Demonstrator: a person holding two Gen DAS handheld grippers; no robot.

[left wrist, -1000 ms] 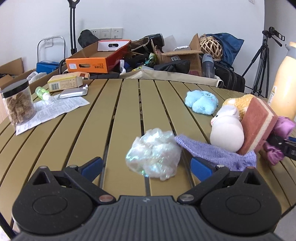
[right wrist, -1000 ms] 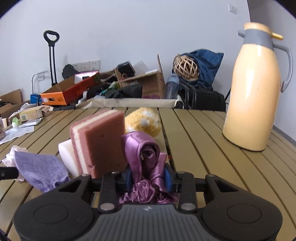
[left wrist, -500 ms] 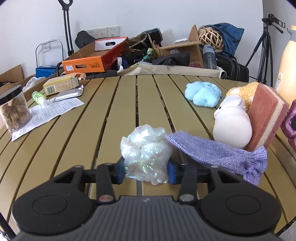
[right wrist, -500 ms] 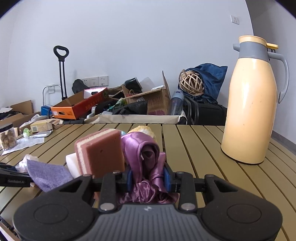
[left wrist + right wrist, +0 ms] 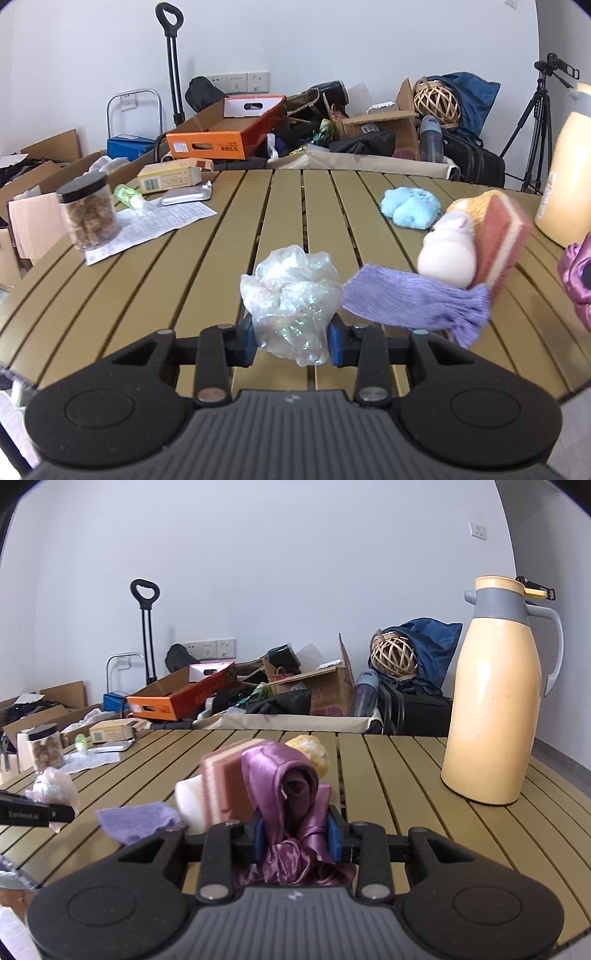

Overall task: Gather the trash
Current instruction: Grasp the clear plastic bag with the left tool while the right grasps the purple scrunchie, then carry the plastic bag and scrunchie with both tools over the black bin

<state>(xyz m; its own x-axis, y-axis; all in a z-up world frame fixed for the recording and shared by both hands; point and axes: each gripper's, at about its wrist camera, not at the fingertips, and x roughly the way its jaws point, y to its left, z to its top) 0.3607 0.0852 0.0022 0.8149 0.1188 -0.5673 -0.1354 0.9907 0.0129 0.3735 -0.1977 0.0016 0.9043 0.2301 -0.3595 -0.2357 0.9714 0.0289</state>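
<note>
- My left fingers (image 5: 255,341) are closing, pads pressing one crumpled plastic bag (image 5: 290,295).
- My right fingers (image 5: 334,832) (nearly shut) clamp one purple satin cloth (image 5: 286,805).
- One sponge (image 5: 502,240) stands on the worktop (image 5: 207,266).

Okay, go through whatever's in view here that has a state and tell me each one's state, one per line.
Left gripper: fingers closing on the plastic wad.
Right gripper: shut on the purple satin cloth.
Snack jar: upright, lid on.
Thermos: upright, lid closed.
Orange box: open.
</note>
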